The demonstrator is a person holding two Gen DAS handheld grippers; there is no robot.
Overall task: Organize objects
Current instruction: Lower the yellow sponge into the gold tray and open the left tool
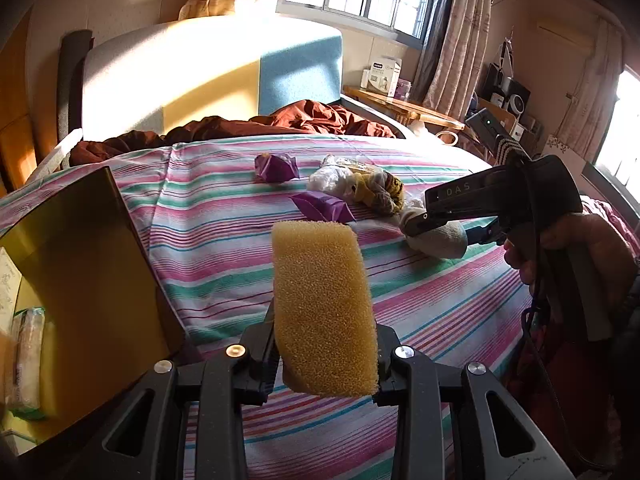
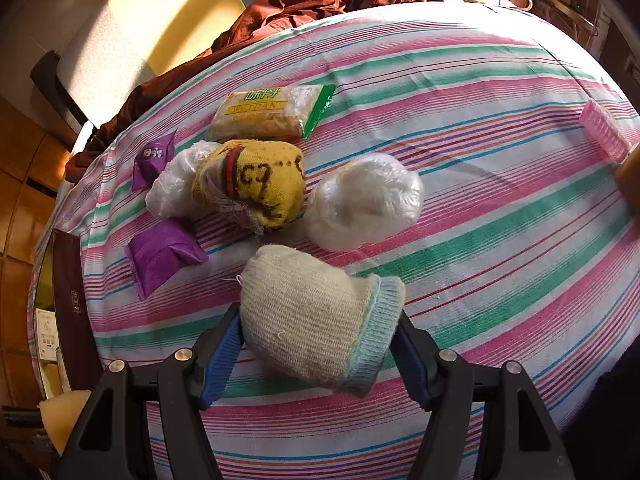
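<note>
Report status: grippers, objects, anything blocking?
Left gripper shut on sponge. Right gripper shut on white sock. Box open at left. Nothing blocking.

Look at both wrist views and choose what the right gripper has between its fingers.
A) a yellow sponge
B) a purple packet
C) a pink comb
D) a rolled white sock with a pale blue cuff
D: in the right wrist view the right gripper is closed on the rolled white sock, while the yellow sponge sits in the left gripper.
</note>
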